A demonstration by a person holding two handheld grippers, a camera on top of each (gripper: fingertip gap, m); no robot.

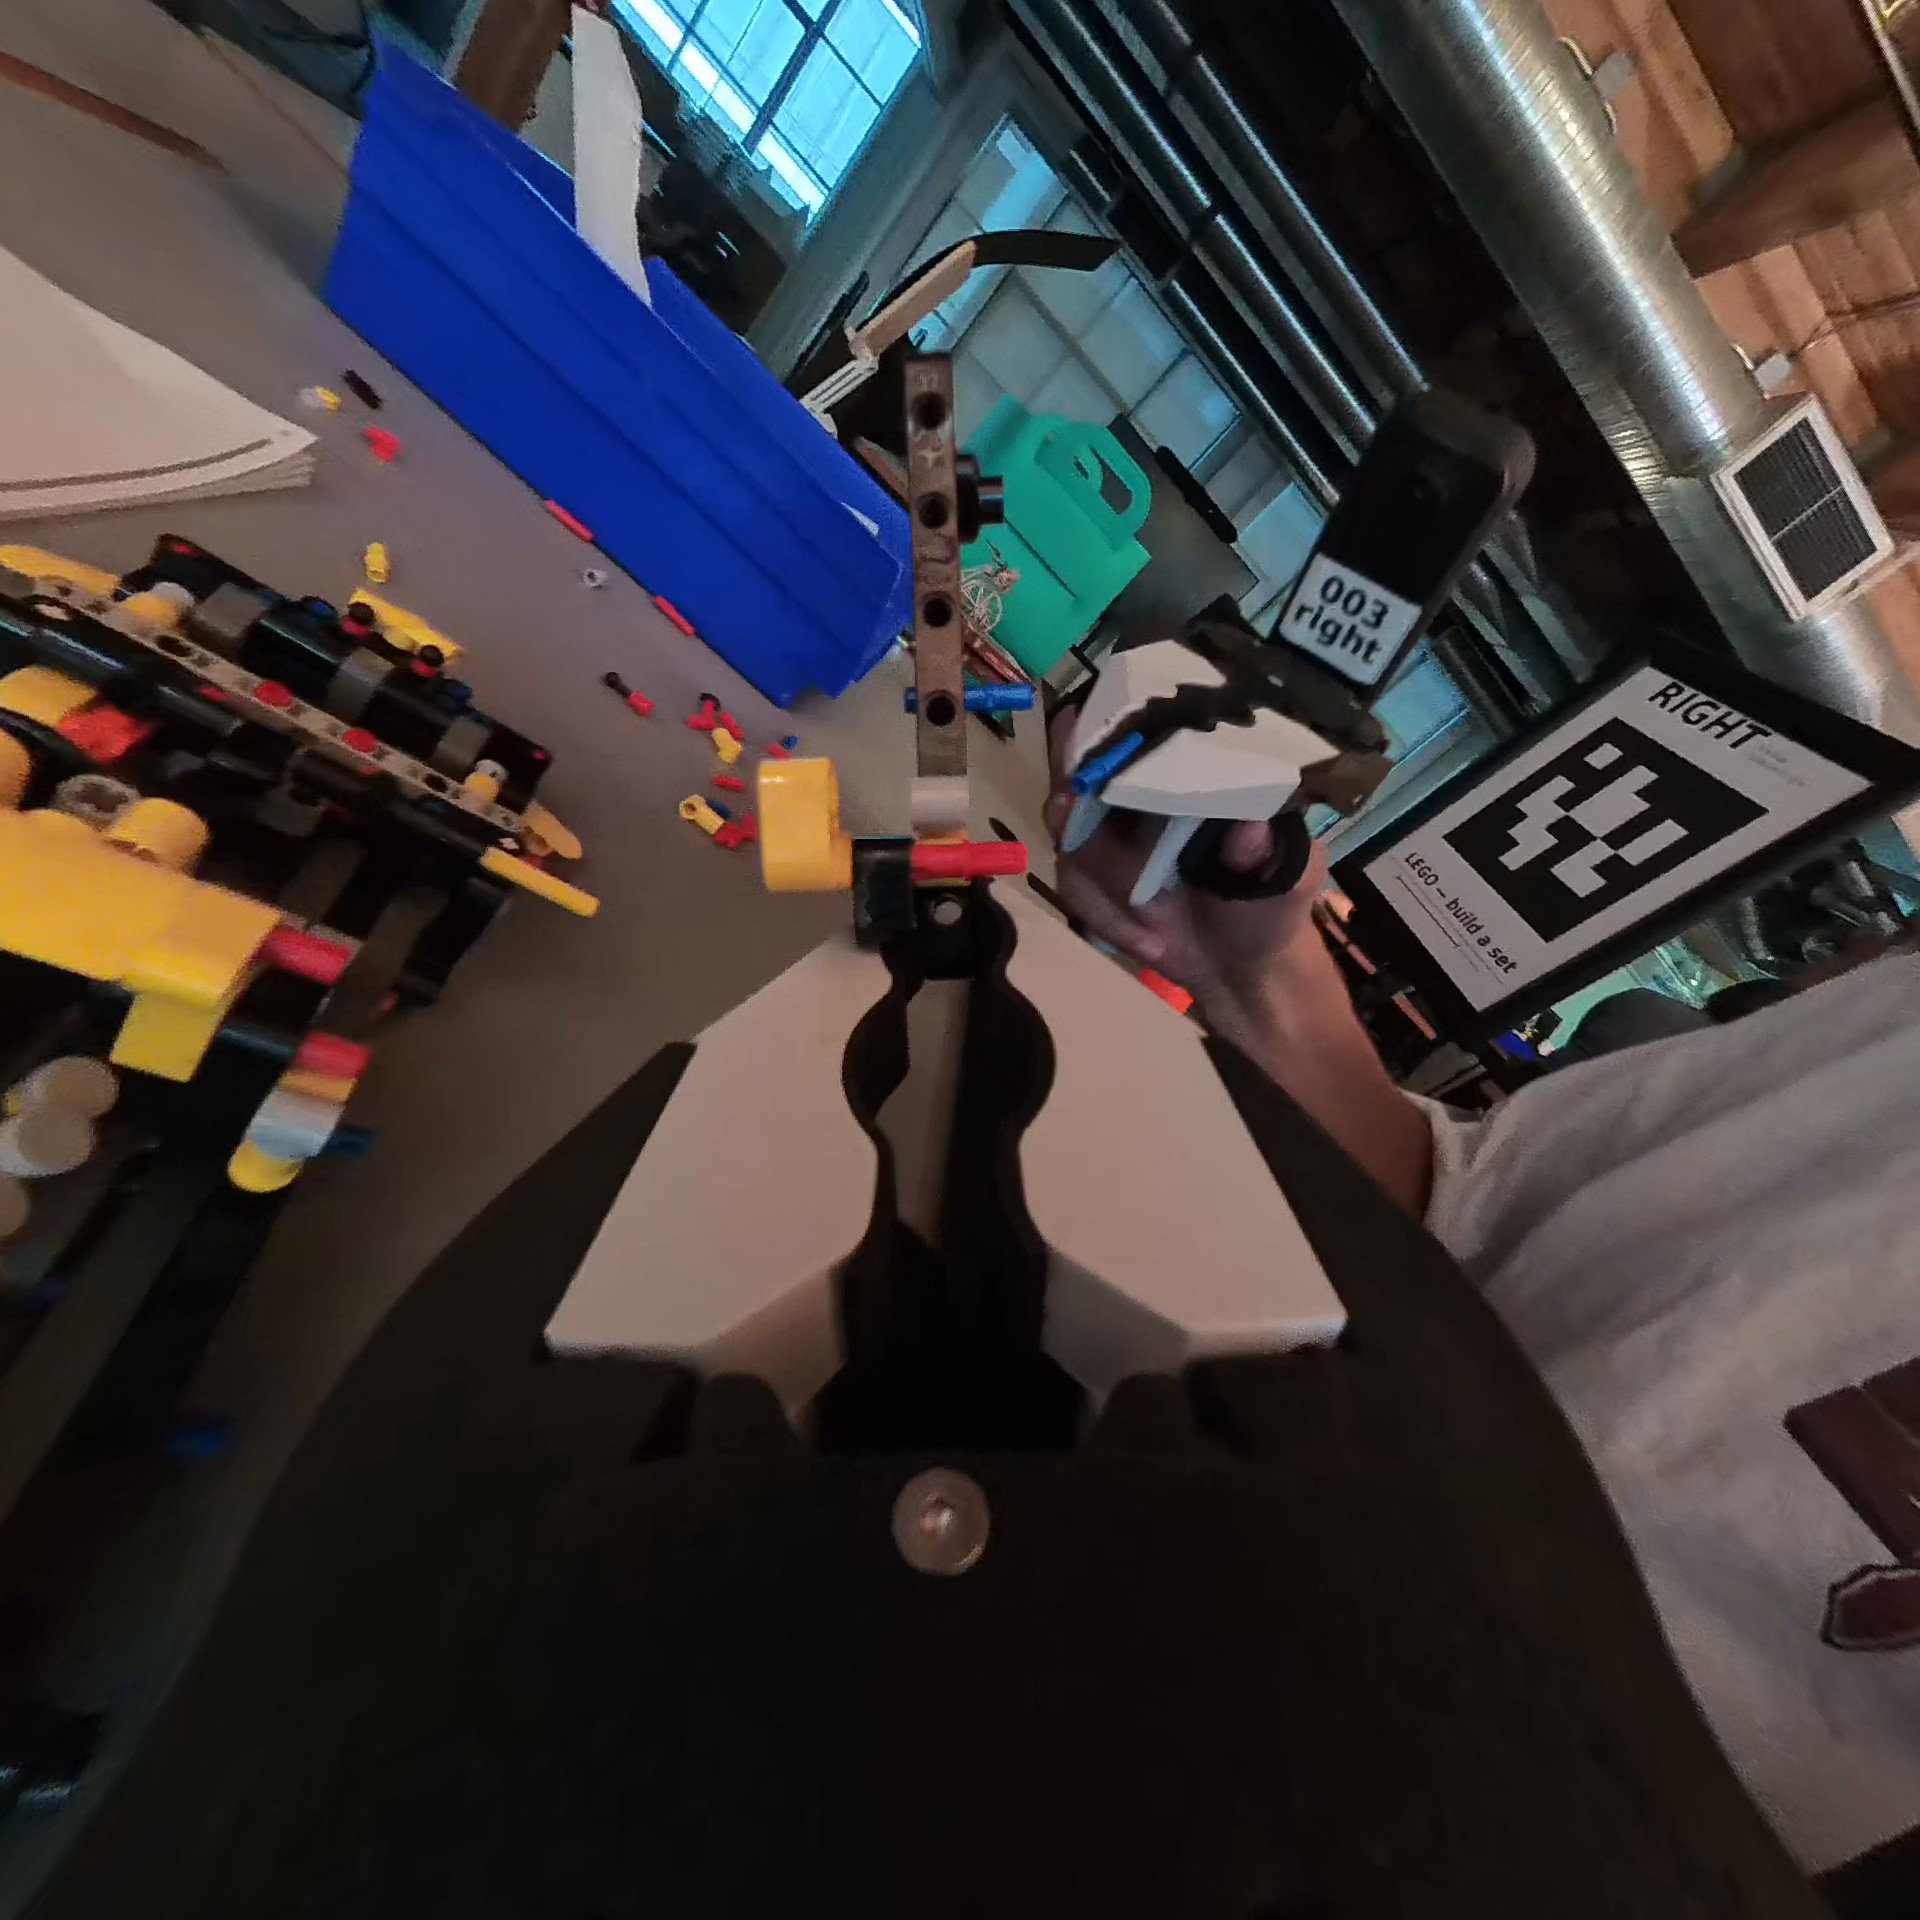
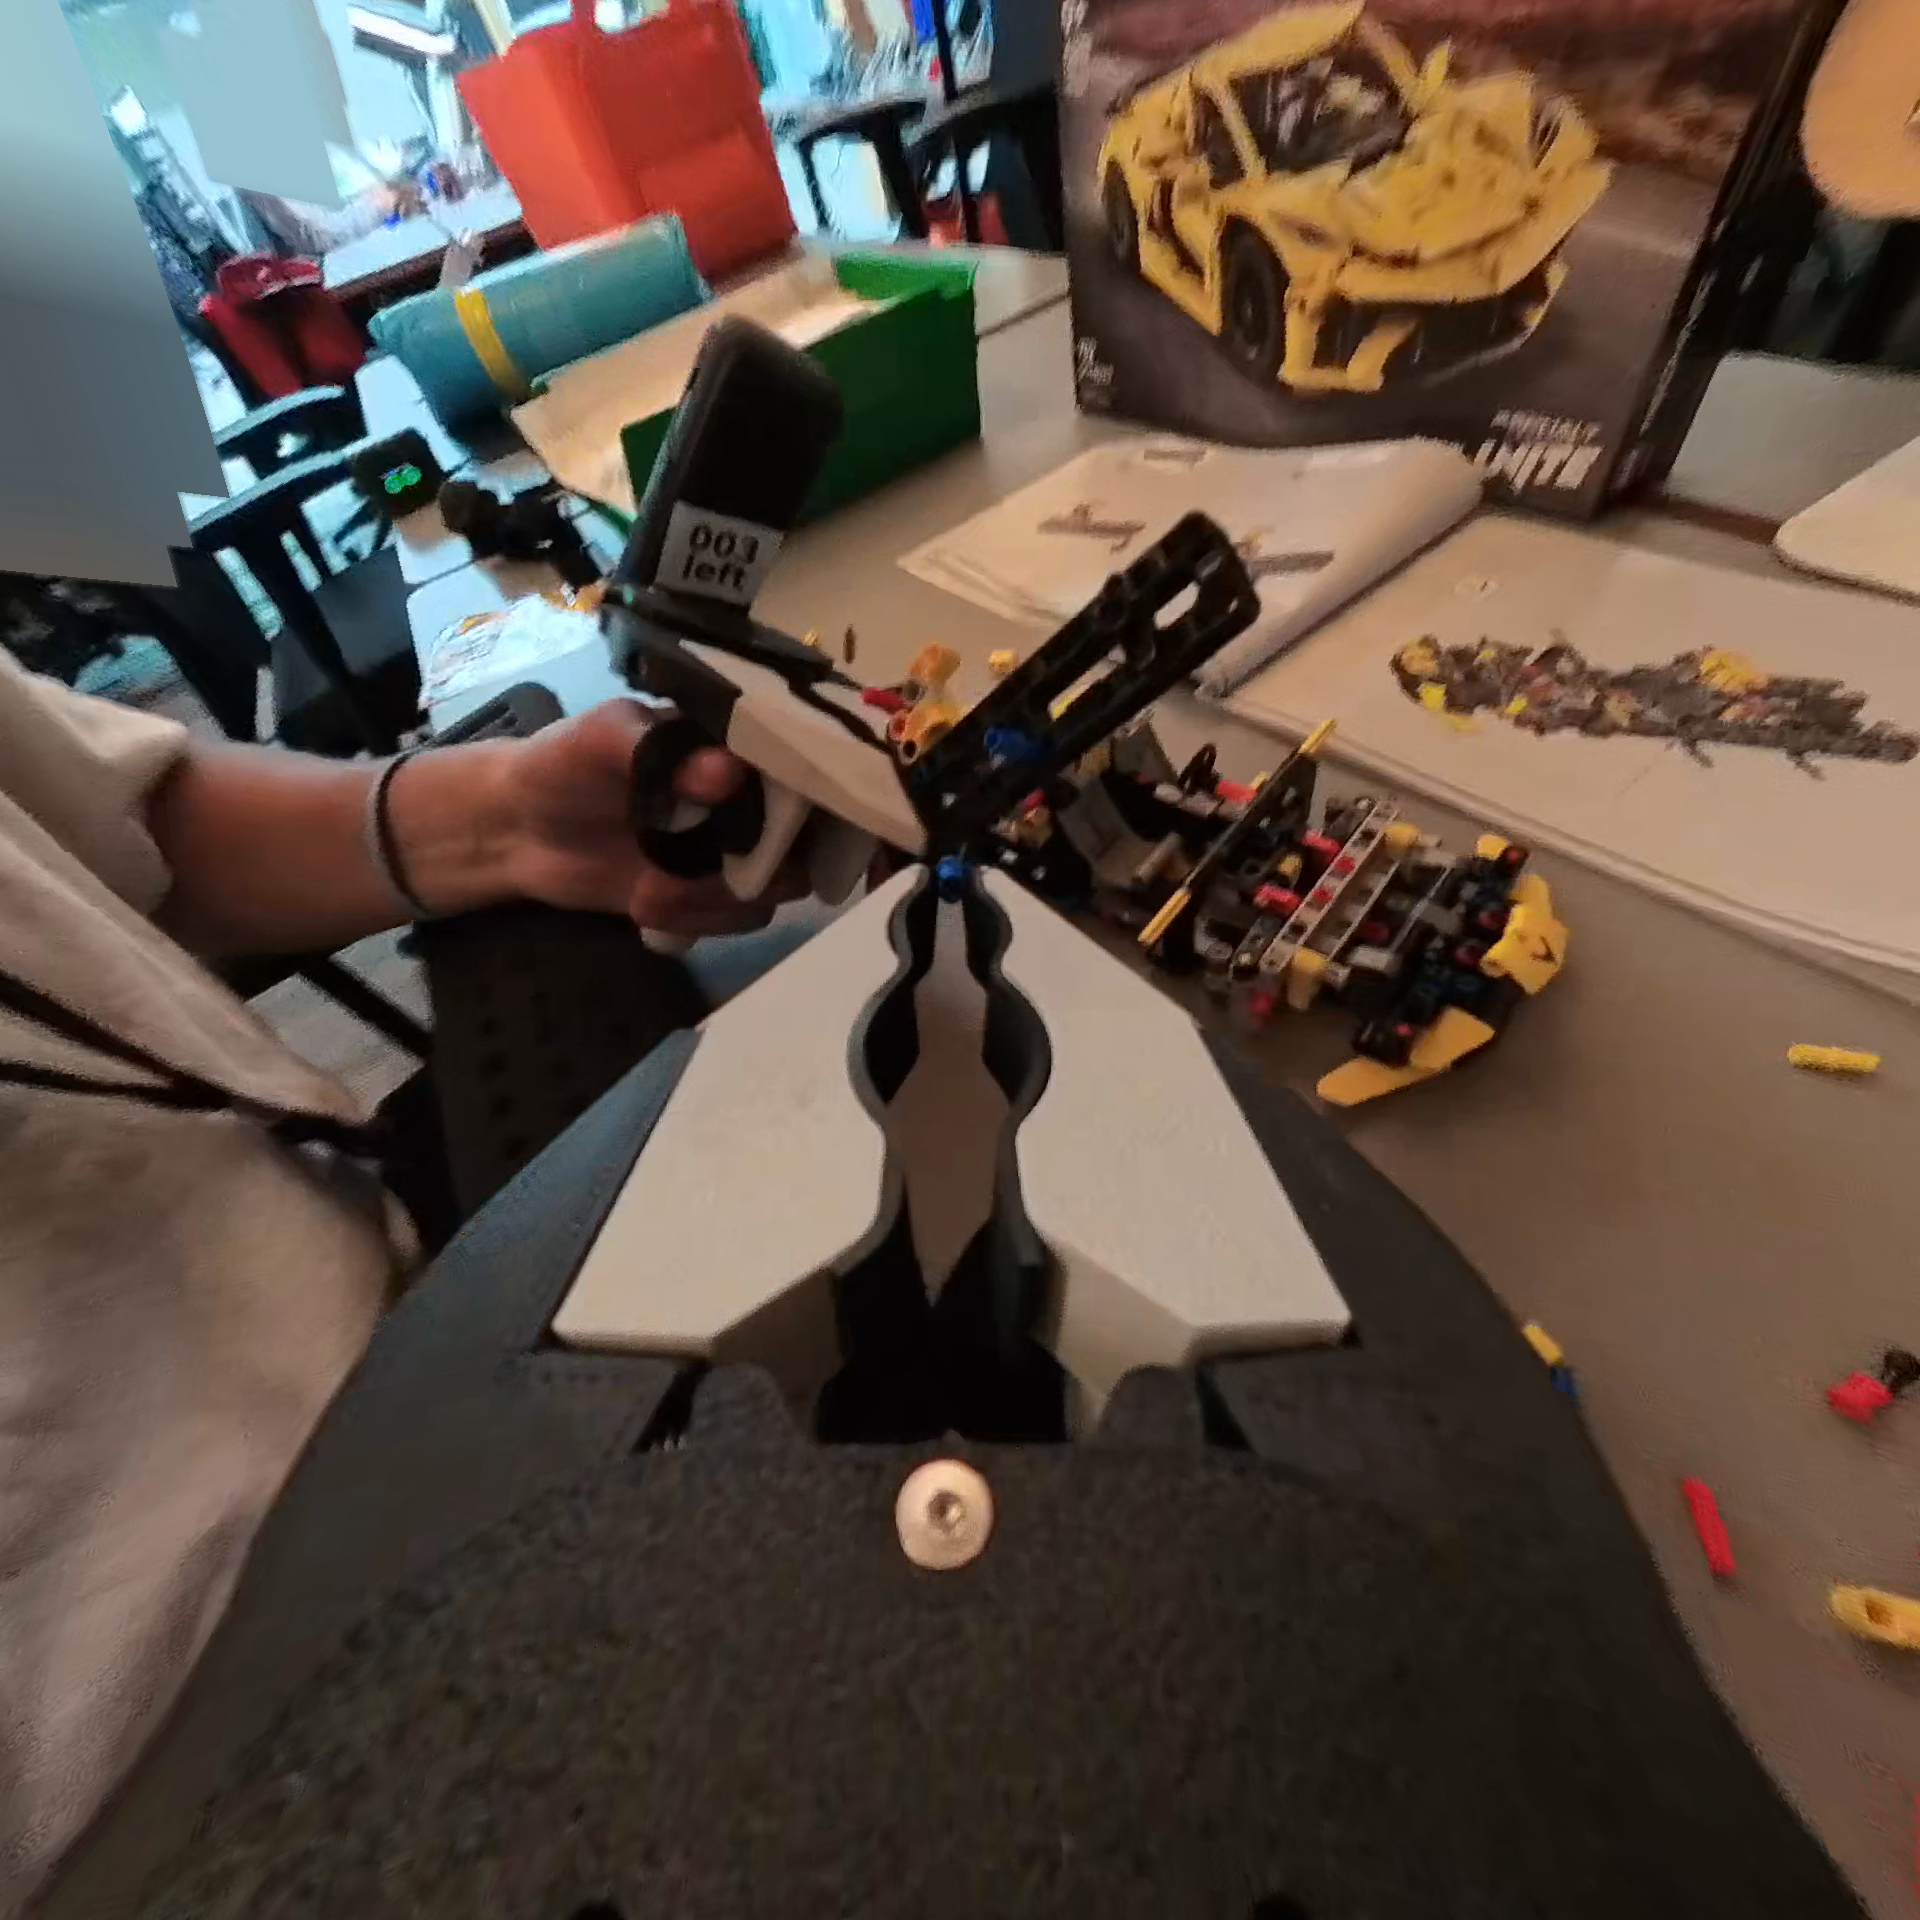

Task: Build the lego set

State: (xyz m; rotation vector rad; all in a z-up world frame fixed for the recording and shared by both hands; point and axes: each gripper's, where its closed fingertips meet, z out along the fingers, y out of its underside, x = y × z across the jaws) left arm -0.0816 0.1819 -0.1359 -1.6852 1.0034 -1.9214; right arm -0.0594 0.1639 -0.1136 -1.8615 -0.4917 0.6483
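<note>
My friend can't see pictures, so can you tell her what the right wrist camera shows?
The right gripper pinches a small blue pin and holds it by a black lego frame, which the left gripper holds up in the air. Behind them, a half-built yellow and black car sits on the grey table among loose pieces, with the set's box at the back.

Left gripper (image 1: 940, 914) clamped tight, right gripper (image 2: 948, 883) pinched tight, both raised, facing each other
</note>
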